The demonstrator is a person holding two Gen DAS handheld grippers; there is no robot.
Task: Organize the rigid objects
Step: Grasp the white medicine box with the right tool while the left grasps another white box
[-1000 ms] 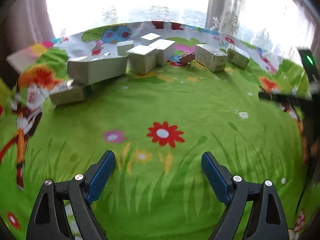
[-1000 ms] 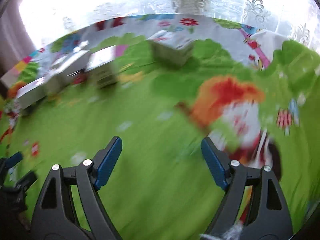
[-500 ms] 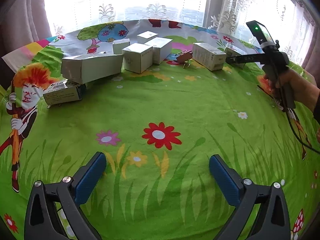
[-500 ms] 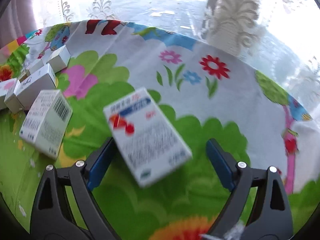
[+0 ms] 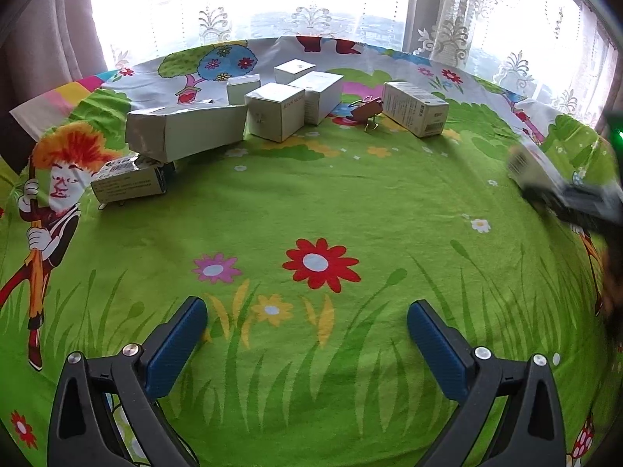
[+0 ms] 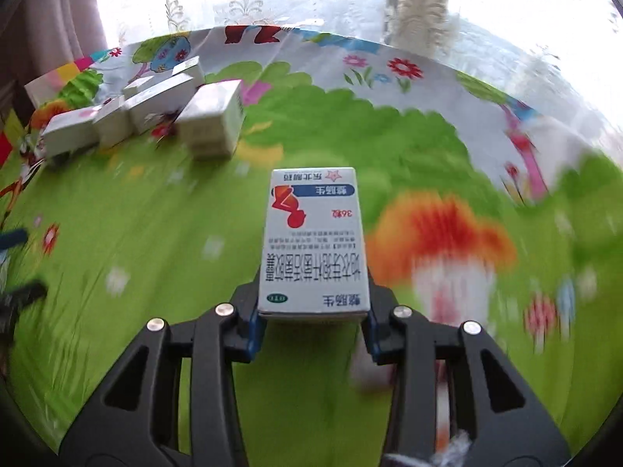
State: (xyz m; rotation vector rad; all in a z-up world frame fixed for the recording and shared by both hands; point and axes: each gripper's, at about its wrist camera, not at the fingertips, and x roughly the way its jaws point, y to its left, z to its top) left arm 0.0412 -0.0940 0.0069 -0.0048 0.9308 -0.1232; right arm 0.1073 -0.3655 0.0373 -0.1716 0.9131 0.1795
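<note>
White medicine box [image 6: 313, 241] clamped in right claw [image 6: 311, 311], jaws just closed on it, lifted above green cartoon cloth [image 5: 311, 202] on the surface. Other boxes [image 5: 272, 116] clustered at 11 o'clock in left view. Left claw [image 5: 307, 334] spread wide, empty

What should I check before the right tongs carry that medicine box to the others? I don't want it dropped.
1. Grip: right tongs have just been closing and now clamp the medicine box at its near end: ok.
2. Box level in the pads: ok.
3. Box clear of the green cloth: cannot tell, the view is blurred.
4. Room beside the box cluster: ok, bare cloth in front.
5. Left tongs open, holding nothing, away from the cluster: ok.
</note>
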